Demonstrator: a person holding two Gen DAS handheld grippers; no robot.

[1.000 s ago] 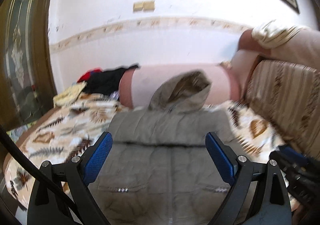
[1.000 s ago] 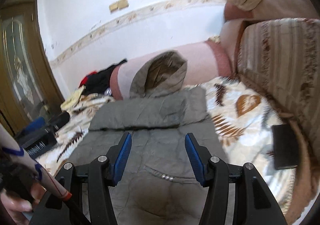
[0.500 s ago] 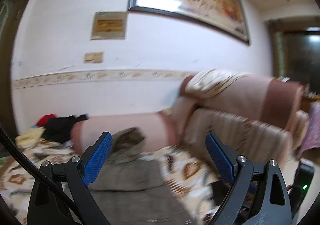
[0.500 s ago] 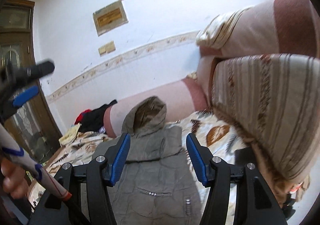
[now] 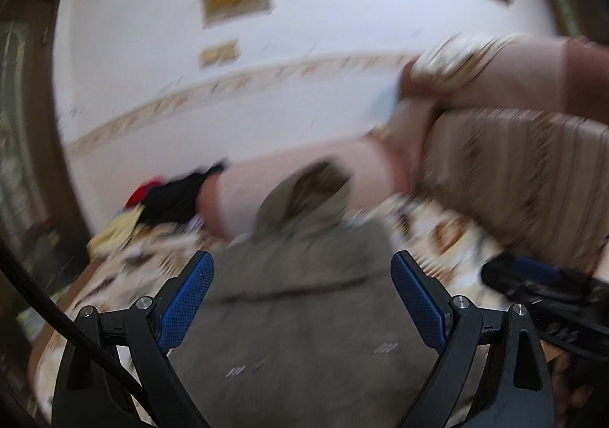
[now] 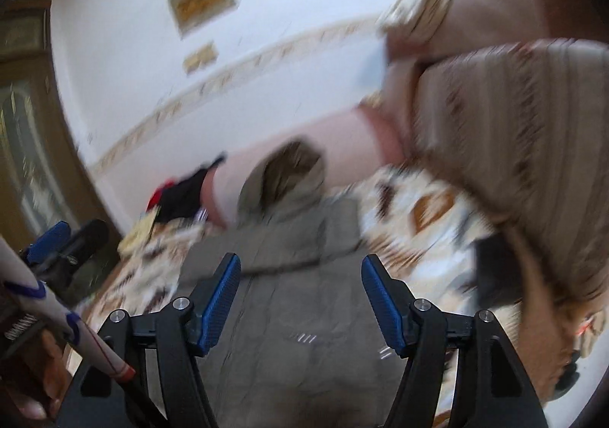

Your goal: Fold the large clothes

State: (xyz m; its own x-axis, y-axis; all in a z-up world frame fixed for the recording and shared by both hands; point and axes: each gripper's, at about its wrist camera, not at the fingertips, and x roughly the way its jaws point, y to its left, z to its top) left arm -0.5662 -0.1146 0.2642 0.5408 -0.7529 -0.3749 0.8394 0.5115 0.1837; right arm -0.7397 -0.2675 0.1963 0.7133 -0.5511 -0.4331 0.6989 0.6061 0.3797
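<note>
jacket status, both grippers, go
Left gripper open, empty. Right gripper opening, nothing between jaws. Grey hooded jacket flat on leaf-print cover, sleeves folded in. Nothing in the way.

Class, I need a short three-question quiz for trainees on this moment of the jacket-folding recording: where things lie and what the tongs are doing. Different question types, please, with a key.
1. True or false: the grey hooded jacket lies spread on the leaf-patterned cover, its hood toward the pink bolster.
2. Multiple choice: the left tongs are A) clamped on a sleeve, B) open and holding nothing, C) gripping the hood.
3. Fill in: the right tongs are empty above the jacket, their jaws ____.

Key: 1 true; 2 B; 3 opening.
</note>
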